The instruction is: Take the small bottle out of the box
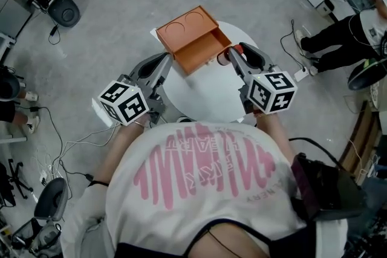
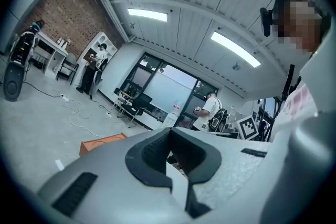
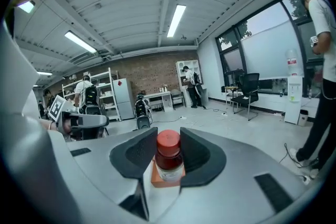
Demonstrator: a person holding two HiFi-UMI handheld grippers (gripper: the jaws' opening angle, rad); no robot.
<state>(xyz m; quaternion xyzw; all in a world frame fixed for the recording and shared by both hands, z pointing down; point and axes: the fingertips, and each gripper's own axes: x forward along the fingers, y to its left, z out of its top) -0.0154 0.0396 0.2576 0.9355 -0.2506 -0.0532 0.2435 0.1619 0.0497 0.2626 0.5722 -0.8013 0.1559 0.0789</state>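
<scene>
Small bottle (image 3: 169,157): a squat, dark, glossy body with a pale label and a smooth red screw cap, clamped upright between the dark pads of the right tongs (image 3: 164,136). The pads press on its shoulders just under the cap, a hold that probably keeps the round body from slipping or tipping. In the head view the bottle sits just beside the right end of the box's open tray and, as far as can be told, outside its walls, so the removal appears nearly complete. The box (image 1: 193,39) is orange, matte and rectangular, with two circular recesses in its top. It lies at the far side of a round white desk (image 1: 205,96), a smooth, bare surface. The left tongs (image 2: 170,131) are closed on nothing, tips meeting, and wait near the box's left corner, perhaps to steady it.
</scene>
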